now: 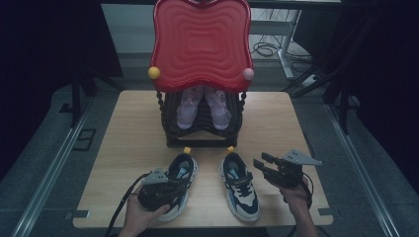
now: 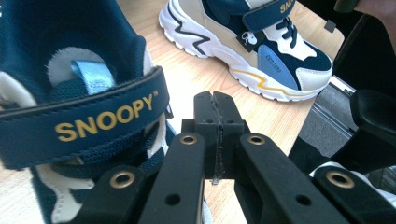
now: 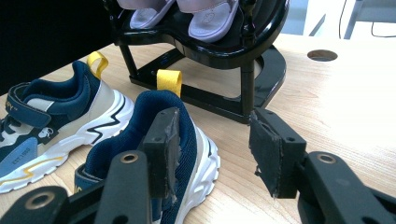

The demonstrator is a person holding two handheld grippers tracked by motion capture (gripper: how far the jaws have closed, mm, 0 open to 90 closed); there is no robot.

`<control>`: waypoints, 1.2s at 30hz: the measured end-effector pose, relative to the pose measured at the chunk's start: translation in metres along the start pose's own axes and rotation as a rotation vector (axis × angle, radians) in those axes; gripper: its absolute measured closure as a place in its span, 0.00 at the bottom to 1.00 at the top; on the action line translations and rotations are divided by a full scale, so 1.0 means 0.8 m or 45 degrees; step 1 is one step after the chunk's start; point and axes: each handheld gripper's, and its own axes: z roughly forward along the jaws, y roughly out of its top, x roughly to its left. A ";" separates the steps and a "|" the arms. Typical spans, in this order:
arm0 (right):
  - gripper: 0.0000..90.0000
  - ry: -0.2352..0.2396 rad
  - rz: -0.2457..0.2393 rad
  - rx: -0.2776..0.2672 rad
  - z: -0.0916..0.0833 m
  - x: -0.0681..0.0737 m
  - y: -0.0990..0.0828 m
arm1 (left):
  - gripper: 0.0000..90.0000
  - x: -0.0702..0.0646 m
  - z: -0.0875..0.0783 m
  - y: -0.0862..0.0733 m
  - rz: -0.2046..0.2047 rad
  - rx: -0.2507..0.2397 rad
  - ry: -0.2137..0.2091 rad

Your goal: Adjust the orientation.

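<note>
Two navy, white and beige children's sneakers lie side by side near the table's front edge. My left gripper (image 1: 179, 186) rests over the left sneaker (image 1: 184, 170), jaws shut with nothing between them. In the left gripper view the closed gripper (image 2: 215, 108) sits just right of that sneaker's "SNOOPY" strap (image 2: 88, 122), with the other sneaker (image 2: 247, 44) beyond. My right gripper (image 1: 260, 160) hovers open just right of the right sneaker (image 1: 240, 186). In the right gripper view the open gripper (image 3: 212, 149) stands beside this sneaker's heel (image 3: 154, 114), under its yellow pull loop (image 3: 168, 80).
A black shoe rack (image 1: 170, 129) stands mid-table behind the sneakers, holding a pair of pink sandals (image 1: 190, 106). A red wavy panel (image 1: 200, 42) with a yellow knob and a pink knob tops it. Bare wood (image 1: 276, 121) lies right of the rack.
</note>
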 end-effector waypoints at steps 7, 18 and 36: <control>0.59 -0.014 -0.001 -0.008 0.000 0.001 0.000 | 1.00 -0.008 0.009 -0.008 0.009 0.049 -0.030; 0.59 -0.021 0.007 -0.014 0.001 0.001 -0.001 | 1.00 -0.016 0.022 -0.024 0.011 0.139 -0.044; 0.59 -0.024 0.009 -0.021 0.000 -0.001 -0.002 | 1.00 -0.006 0.016 -0.042 -0.010 0.208 0.028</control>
